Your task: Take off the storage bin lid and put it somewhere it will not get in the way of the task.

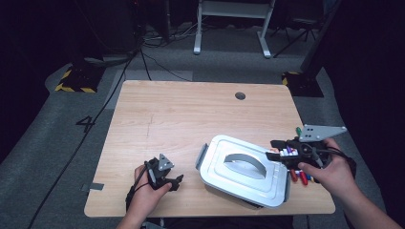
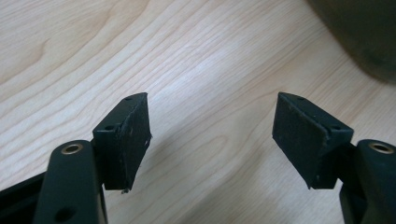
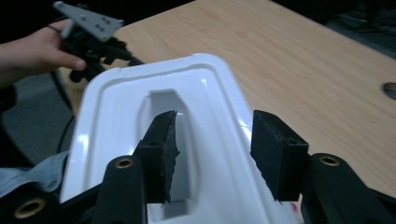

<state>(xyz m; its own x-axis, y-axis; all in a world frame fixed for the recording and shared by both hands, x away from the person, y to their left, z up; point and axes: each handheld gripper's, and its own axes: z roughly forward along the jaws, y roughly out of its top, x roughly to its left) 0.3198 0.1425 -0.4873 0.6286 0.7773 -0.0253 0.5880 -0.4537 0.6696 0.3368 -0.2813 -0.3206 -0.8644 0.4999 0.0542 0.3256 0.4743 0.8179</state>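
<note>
A pale grey box with a lid (image 1: 239, 167) sits at the front right of the wooden table (image 1: 181, 114); a grey arched handle (image 1: 246, 164) lies in the lid's recess. My right gripper (image 1: 275, 149) hovers over the box's right end, jaws open. In the right gripper view those jaws (image 3: 212, 140) stand apart above the white lid (image 3: 112, 121) and its handle recess (image 3: 161, 102), pressing on nothing. My left gripper (image 1: 177, 182) rests low near the front edge, left of the box. It is open (image 2: 212, 135), with bare wood between its pads.
Several coloured markers (image 1: 302, 176) lie on the table under my right hand, beside the box. A round cable hole (image 1: 240, 95) sits near the table's far edge. A white desk frame (image 1: 234, 24) and floor cables lie beyond the table.
</note>
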